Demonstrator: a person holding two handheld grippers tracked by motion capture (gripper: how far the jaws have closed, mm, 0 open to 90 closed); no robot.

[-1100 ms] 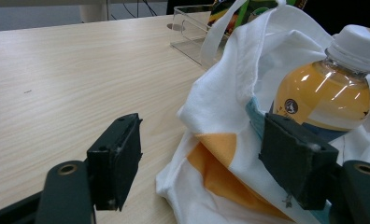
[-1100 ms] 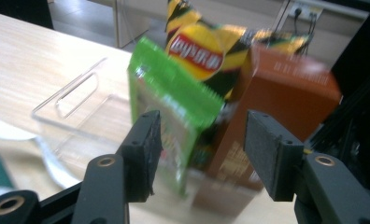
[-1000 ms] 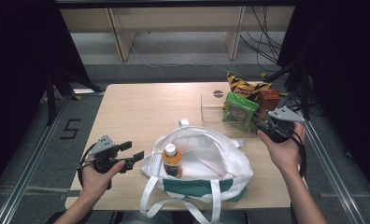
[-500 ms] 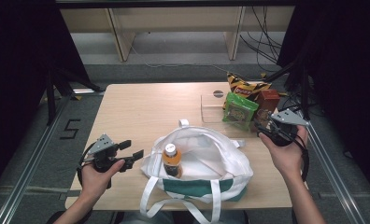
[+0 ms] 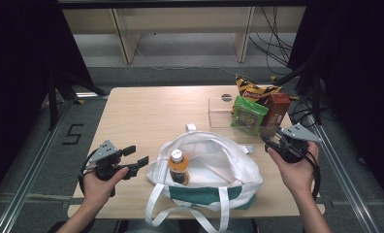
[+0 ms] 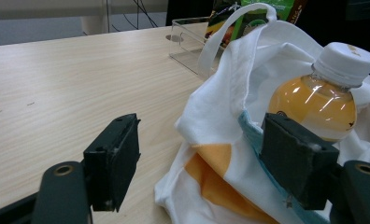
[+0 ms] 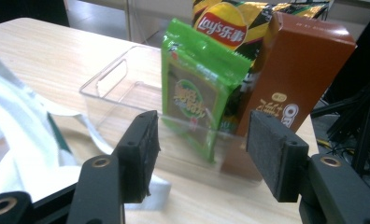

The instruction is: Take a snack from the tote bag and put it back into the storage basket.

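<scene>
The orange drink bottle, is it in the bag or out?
In: the bottle stands upright inside the open white bag, cap on.

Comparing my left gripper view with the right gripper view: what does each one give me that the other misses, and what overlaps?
Left gripper view alone: the orange drink bottle with its white cap, standing in the white tote bag, which lies between the open left gripper jaws.

Right gripper view alone: the brown box, and the readable Lay's label on the chip bag, ahead of the open right gripper.

Both: the tote, the clear plastic tray, the green snack packet and the wooden table.
</scene>
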